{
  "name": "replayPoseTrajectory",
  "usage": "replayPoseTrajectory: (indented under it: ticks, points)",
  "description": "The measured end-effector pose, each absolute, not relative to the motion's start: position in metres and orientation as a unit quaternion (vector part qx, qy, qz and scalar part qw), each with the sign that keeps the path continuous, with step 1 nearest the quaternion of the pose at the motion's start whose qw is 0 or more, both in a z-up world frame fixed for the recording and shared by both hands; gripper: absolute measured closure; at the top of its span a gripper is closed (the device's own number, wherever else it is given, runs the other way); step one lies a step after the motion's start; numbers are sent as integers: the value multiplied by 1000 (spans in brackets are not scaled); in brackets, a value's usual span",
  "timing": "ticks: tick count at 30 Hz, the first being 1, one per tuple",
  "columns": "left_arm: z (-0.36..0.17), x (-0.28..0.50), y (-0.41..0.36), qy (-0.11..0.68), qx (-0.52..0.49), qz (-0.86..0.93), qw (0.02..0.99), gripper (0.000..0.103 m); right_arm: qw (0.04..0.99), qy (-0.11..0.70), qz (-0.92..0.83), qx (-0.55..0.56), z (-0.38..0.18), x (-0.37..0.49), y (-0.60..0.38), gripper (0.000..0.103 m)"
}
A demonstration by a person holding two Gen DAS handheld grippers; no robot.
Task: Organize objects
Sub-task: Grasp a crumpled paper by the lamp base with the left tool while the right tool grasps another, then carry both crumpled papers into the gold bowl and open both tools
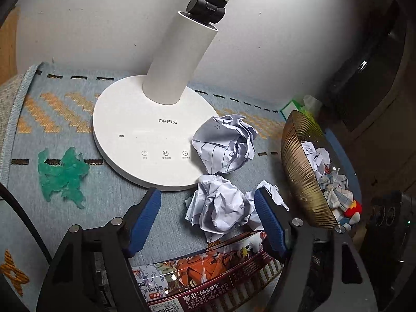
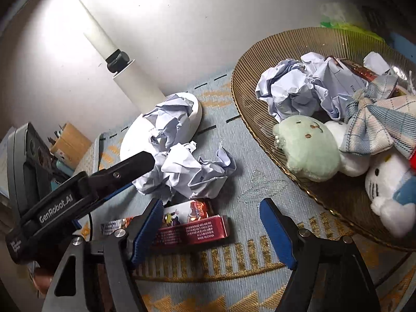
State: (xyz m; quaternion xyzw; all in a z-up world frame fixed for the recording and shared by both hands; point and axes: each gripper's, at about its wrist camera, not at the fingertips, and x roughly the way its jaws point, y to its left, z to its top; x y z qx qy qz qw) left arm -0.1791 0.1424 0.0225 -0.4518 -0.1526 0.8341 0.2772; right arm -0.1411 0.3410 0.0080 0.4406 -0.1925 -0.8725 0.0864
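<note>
Straddling a paper ball, the left gripper stands released, pads clear of it, apparently poised to grasp. The right gripper gapes empty over the mat, a red box at its 9 o'clock. Three balls lie loose beside the lamp base; the bowl, at 3 o'clock, collects sorted items.

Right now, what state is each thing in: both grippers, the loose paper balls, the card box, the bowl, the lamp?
left gripper: open, a crumpled paper ball between its fingers, pads not pressing.
right gripper: open, empty.
paper ball near left gripper: crumpled, on the mat.
paper ball on lamp base: crumpled, resting partly on the base.
card box: lying flat on the mat.
bowl: holds paper and plush toys.
lamp: upright, lit.
</note>
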Motion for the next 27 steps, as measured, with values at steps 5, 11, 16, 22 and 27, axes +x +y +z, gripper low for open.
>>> replayPoseTrajectory:
  ticks: [5,11,16,22,27]
  points:
    - [19,-180,147,-167,-455,825,290,32,76,-193,-880,428,5,-156,334,43]
    - [12,-182,146,-184,-461,818,291,54,92,-158,-893,410,10,-155,320,57]
    - [21,-174,143,-185,-439,830,290,68,88,-132,-912,377,23,-138,317,58]
    - [57,-153,124,-190,-385,854,293,68,77,-108,-932,336,51,-87,332,58]
    - [76,-109,113,-182,-368,864,292,68,91,-73,-935,335,72,-34,340,57]
